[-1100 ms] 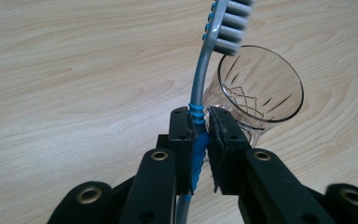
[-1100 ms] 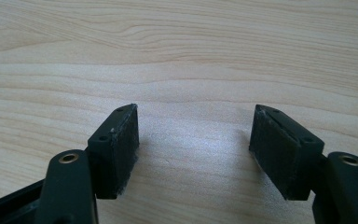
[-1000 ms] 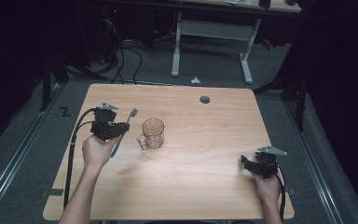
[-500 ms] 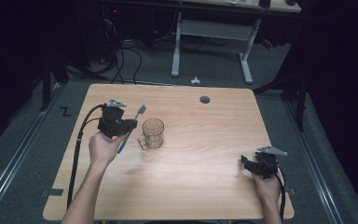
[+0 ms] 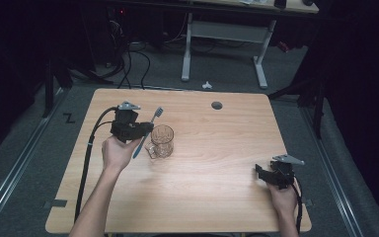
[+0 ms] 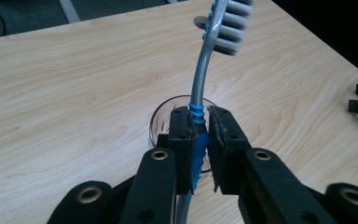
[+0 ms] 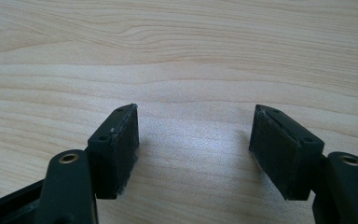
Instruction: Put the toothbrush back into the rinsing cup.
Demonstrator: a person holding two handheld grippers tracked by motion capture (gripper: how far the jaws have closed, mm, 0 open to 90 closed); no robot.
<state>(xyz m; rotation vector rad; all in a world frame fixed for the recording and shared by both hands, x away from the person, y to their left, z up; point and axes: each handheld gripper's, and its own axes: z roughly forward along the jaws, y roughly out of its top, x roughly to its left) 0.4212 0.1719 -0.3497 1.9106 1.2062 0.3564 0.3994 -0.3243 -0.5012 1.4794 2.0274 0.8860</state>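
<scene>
Pale wood-grain laminate forms the top of the one rectangular table. Two hand-held black two-jaw grippers are counted, one per hand.

One grey-and-blue plastic toothbrush is recorded. It is clamped in the left gripper, whose pads are pressed against the blue ribbed part of the handle; in the left gripper view the pads are seen tight on either side of the shaft. The bristled head is pointed toward 1 o'clock in the high view, the blue tail toward 7 o'clock, and the brush is held clear of the tabletop.

One clear ribbed glass mug with a handle is seen standing upright, just beside the left gripper at its 4 o'clock. In the left gripper view its rim is seen directly behind the jaws.

The right gripper is held low near the table's edge at 4 o'clock, well apart from the mug. Its jaws are spread wide with nothing between them; bare wood is seen between the pads.

One round dark grommet hole is noted at the table's 12 o'clock.
</scene>
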